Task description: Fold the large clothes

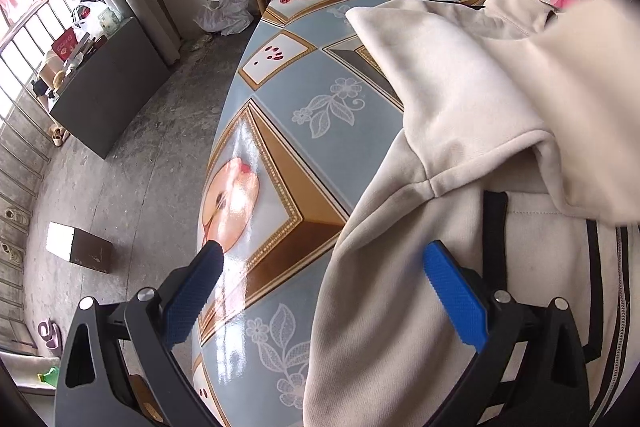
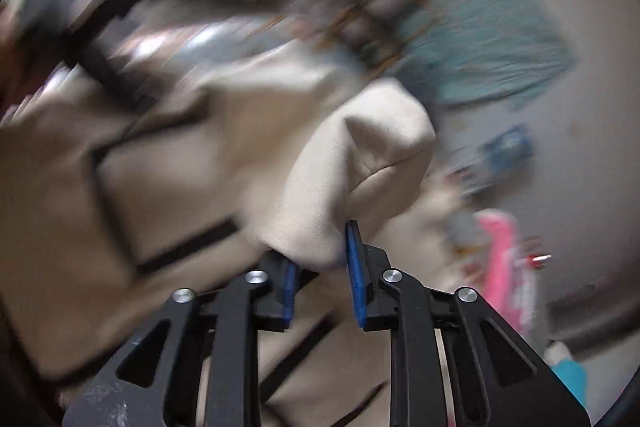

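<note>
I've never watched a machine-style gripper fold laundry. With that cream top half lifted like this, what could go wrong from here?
1. The right gripper pinches only a small bunch of the cream garment; the cloth could slip out mid-fold.
2. The left gripper stands open, one finger over the garment's edge and one over the glossy tablecloth, holding nothing down, so the whole piece might slide on that glossy surface.
3. The right view is blurred, which suggests fast motion; the sleeve may land crooked.
</note>
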Motion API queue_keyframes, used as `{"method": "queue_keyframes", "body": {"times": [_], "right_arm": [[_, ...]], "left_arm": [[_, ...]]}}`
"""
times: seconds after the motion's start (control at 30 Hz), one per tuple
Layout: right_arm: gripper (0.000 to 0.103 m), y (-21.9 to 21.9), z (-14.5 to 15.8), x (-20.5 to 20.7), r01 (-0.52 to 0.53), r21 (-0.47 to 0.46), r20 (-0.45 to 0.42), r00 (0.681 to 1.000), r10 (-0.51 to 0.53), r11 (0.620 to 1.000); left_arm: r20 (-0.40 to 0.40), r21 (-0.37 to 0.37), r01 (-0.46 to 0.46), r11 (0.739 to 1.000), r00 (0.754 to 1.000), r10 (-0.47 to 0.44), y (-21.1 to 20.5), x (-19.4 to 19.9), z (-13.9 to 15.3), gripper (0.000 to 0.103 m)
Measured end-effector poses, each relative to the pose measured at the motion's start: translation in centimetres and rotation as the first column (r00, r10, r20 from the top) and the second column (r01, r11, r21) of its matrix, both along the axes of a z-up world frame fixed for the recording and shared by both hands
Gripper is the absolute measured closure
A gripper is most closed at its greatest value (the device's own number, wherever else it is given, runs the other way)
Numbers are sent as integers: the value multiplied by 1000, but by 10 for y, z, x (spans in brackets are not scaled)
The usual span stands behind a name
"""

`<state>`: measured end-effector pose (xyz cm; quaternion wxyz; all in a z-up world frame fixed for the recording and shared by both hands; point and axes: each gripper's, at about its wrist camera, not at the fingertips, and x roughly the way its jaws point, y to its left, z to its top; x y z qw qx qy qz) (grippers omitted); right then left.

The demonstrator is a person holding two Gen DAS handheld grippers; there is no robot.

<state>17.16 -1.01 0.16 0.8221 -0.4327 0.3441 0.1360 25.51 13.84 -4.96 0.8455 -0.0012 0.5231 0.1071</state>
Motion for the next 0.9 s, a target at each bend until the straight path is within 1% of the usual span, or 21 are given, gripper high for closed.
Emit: {"method": "queue_keyframes", "body": {"times": [0.03, 0.1, 0.13, 0.17, 0.2, 0.23, 0.27, 0.3, 0.33, 0.4, 0.47, 0.5, 0.57, 0.6, 0.63, 0.7, 0.73, 0.77, 0.8, 0.83, 0.9], "right_arm": [[81, -8, -14, -6, 10, 7, -83, 997, -10, 1000], [78, -28, -26, -12, 52, 69, -198, 980, -37, 996], [71, -39, -25, -10, 96, 136, -245, 968, -61, 986], [62, -59, -18, -7, 166, 243, -295, 951, -90, 956], [58, -76, -8, -1, 234, 350, -337, 935, -111, 907], [54, -92, 1, 8, 305, 452, -375, 918, -132, 838], [54, -108, 7, 18, 371, 533, -411, 899, -151, 761], [54, -131, 11, 29, 448, 614, -462, 871, -163, 650], [54, -150, 11, 40, 510, 667, -509, 844, -167, 544], [52, -172, 4, 62, 591, 706, -574, 800, -174, 390], [53, -178, -5, 80, 628, 711, -610, 775, -167, 317], [54, -175, -9, 89, 639, 706, -621, 766, -166, 303], [54, -167, -13, 100, 648, 702, -632, 758, -162, 296], [54, -163, -15, 107, 648, 700, -632, 758, -163, 299], [55, -159, -18, 110, 650, 692, -628, 757, -181, 314], [65, -151, -25, 114, 647, 675, -619, 758, -205, 354], [81, -147, -26, 113, 649, 663, -622, 755, -207, 373], [91, -141, -28, 113, 653, 646, -619, 751, -228, 396], [94, -138, -27, 113, 645, 637, -596, 760, -261, 423], [100, -134, -25, 112, 633, 638, -578, 770, -270, 439], [100, -135, -7, 109, 592, 675, -524, 805, -279, 440]], "left_arm": [[0, -2, 3, 1000, 1000, -3, 0, 0, 0, 4], [-1, 1, 12, 1000, 1000, -12, 0, 1, 0, 4], [-2, 2, 18, 1000, 1000, -18, 0, 2, 0, 4], [-2, 2, 20, 1000, 1000, -20, 0, 2, 0, 4], [-2, 0, 20, 1000, 1000, -20, 1, 3, 0, 4], [-2, -5, 18, 1000, 1000, -18, 1, 3, 0, 4], [-2, -9, 16, 1000, 1000, -16, 2, 3, 0, 4], [-2, -11, 13, 1000, 1000, -13, 2, 3, 0, 4], [-2, -13, 11, 1000, 1000, -11, 2, 3, 0, 4], [-2, -17, 7, 1000, 1000, -7, 3, 4, 0, 4], [-3, -24, 1, 1000, 1000, -1, 4, 4, -1, 4], [-4, -26, -2, 1000, 1000, 2, 4, 4, -1, 4], [-3, -28, -4, 1000, 1000, 4, 5, 4, -1, 4], [-3, -28, -4, 1000, 1000, 4, 4, 3, -1, 4], [-3, -27, -5, 1000, 1000, 5, 4, 3, -1, 4], [-3, -27, -4, 1000, 1000, 4, 5, 2, -2, 4], [-2, -27, -5, 1000, 1000, 5, 5, 2, -2, 4], [-2, -27, -5, 1000, 1000, 5, 5, 2, -2, 4], [-1, -28, -6, 1000, 1000, 5, 5, 2, -2, 4], [1, -30, -6, 1000, 1000, 6, 5, 2, -2, 4], [4, -34, -8, 999, 1000, 8, 6, 2, -2, 4]]}}
